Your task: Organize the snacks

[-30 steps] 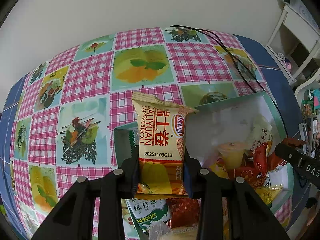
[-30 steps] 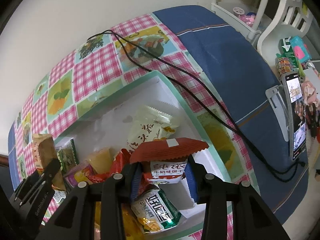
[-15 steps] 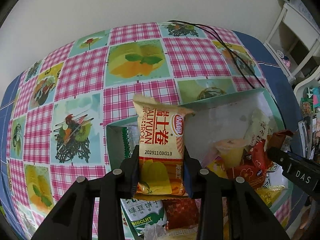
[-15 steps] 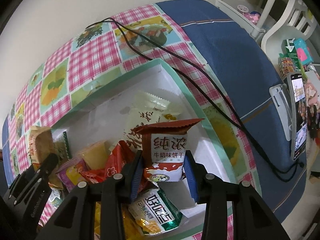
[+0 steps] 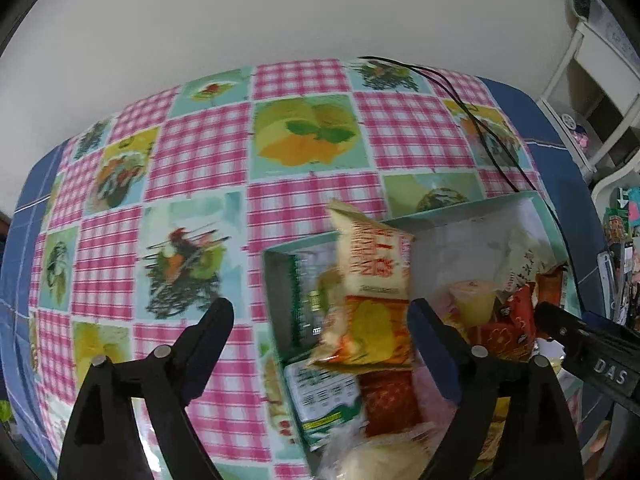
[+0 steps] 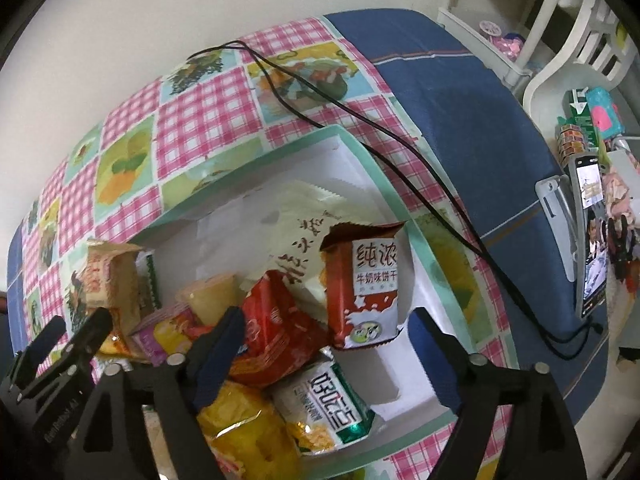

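Snack box (image 6: 362,156), white inside with a teal rim, sits on the checked tablecloth (image 5: 192,160); it fills the centre of the right wrist view and the 3 to 5 o'clock part of the left wrist view. Both packs sit over or inside it.

Left gripper (image 5: 320,344): jaws opening, spread wide, nothing pressed. The yellow swiss-roll pack (image 5: 370,292) lies between the jaws but hard toward the right finger at 3 o'clock, well clear of the left finger at 9. It is blurred. Long axis runs roughly 12 to 6, top tipped toward 11, over the box's left end, beside a green-edged pack (image 5: 308,300) at the wall. Whether it touches the right pad, cannot tell.

Right gripper (image 6: 326,340): jaws opening, also wide, pads off the pack. The red-and-white milk biscuit pack (image 6: 366,284) stands upright at about 1 o'clock from the jaw midpoint, long axis 12 to 6, torn-looking top at 12. Its lower end sits nearer the right finger, against the box's right wall, with the red crinkled pack (image 6: 276,328) just beside it at 9.

Judgement: both packs look released. For any re-grip, each gripper is nearest its own pack, and each pack lies off-centre toward its right finger, so a shift toward 3 o'clock would be needed first.
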Tool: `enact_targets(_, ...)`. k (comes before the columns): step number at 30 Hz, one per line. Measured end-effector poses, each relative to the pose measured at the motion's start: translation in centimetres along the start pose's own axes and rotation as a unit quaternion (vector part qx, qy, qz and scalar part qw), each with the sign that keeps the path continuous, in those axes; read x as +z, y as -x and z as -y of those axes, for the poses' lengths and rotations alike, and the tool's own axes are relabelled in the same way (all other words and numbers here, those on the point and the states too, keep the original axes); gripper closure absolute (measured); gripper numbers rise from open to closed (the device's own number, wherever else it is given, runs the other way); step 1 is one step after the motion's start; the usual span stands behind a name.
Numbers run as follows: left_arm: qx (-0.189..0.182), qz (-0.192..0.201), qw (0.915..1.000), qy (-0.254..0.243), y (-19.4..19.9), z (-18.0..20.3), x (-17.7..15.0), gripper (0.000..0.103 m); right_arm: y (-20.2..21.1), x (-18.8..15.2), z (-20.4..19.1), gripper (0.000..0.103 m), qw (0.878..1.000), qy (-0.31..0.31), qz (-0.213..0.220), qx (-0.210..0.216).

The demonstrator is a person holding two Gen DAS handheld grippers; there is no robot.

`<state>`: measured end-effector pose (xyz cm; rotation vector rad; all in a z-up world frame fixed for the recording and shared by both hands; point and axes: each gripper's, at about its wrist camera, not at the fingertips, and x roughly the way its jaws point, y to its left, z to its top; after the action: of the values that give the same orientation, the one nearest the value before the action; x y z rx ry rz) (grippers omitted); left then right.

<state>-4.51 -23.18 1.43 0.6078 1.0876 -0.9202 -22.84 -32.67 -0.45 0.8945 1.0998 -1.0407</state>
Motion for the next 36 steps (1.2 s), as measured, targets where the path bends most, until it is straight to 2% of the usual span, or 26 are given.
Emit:
enact_targets(2,0.008,0.008,0.9999,0.004,0.8,-0.7,-0.2,0.007,0.6,-0.5,-0.2,0.003,1.000,0.004,0.008,0.002)
enact_targets(4,0.014,0.014,0.9998,0.008,1.8,-1.4,-0.5,0.007,1.4,-1.0,-0.3,0.000,1.000,0.005,0.020,0.006)
enact_targets(8,0.037,0.033,0.9986,0.017,3.7,-2.3,-1.2,0.007,2.8,-2.3,-0.6,0.000,0.999,0.004,0.038,0.023)
enact_targets(12,0.081,0.065,0.9939,0.037,5.8,-3.5,-2.9,0.007,3.9,-4.2,-1.2,0.000,0.998,0.014,0.048,0.025)
enact_targets(19,0.147,0.081,0.9850,0.039,8.0,-4.9,-6.4,0.007,6.6,-7.8,-1.8,0.000,0.996,0.043,0.073,0.020)
enact_targets(27,0.148,0.073,0.9850,0.051,9.6,-6.2,-11.0,0.007,8.2,-11.5,-2.5,0.000,0.993,0.069,0.094,0.023)
enact_targets(36,0.155,0.072,0.9838,0.054,10.8,-7.5,-14.8,0.007,7.8,-15.0,-3.6,0.000,0.991,0.096,0.091,0.030)
